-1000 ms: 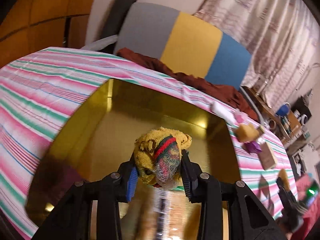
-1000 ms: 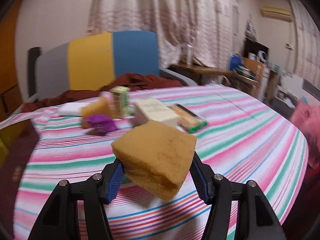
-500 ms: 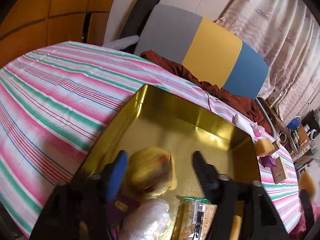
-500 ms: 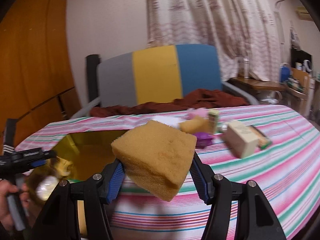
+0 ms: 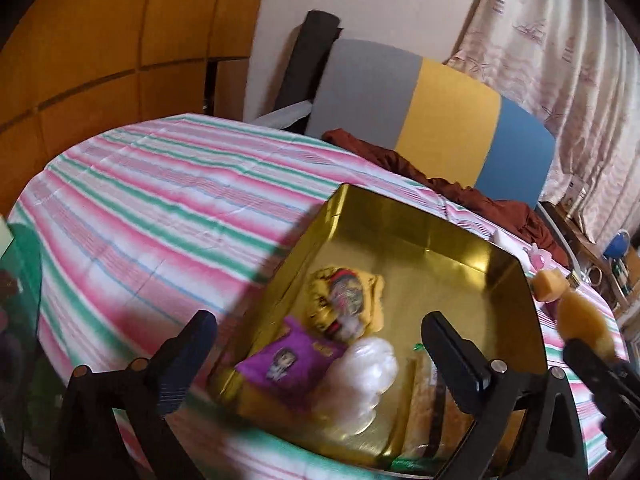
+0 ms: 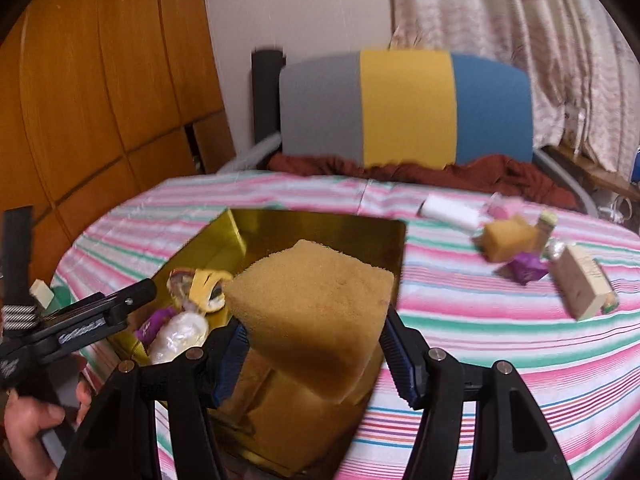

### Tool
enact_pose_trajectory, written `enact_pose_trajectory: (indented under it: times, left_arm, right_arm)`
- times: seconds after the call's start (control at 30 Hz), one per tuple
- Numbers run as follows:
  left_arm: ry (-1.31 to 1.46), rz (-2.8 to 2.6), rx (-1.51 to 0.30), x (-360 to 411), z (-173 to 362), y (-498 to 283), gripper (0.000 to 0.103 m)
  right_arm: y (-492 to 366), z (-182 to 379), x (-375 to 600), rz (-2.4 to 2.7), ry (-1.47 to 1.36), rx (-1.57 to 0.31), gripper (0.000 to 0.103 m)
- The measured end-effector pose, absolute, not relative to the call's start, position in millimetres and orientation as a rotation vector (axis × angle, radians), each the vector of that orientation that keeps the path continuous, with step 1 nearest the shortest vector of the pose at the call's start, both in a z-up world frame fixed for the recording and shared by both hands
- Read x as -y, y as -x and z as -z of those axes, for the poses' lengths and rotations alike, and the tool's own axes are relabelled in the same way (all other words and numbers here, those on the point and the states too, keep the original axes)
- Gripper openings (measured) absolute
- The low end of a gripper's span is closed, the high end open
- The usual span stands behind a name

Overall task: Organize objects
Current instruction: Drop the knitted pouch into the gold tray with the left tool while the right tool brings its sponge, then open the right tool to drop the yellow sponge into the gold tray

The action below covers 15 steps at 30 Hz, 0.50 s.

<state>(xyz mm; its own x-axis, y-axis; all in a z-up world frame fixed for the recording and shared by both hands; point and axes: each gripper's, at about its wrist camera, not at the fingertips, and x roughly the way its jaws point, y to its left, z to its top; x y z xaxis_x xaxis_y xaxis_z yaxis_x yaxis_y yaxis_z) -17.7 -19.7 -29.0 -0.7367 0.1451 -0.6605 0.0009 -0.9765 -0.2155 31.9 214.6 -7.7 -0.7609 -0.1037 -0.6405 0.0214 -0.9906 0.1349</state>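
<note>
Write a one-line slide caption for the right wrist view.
Right tool carries a tan foam sponge block over the shiny gold rectangular tray on the pink-and-green striped tablecloth.

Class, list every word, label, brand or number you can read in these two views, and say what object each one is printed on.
None reads clearly.
Purple packet in the gold metal tin: a small picture and yellow marks, too blurred to read.
Black left gripper: white lettering along its side, too blurred to read.
Beige carton on the striped tablecloth: faint print, too small to read.
Yellow knitted cloth: a pattern only, no legible words.
</note>
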Motion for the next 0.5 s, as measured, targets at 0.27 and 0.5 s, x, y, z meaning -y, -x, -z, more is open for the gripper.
enact_pose_trajectory:
  times: [0.27,0.5]
  left_arm:
    - [1.142,-2.862,0.385,37,31,11,0.103]
    - [1.189,-2.826,0.457,49,38,11,0.103]
  right_arm:
    - [26,24,-186,2.740,-1.281,0.176,0.063]
    - [68,38,-168,2.677,-1.381,0.234,0.066]
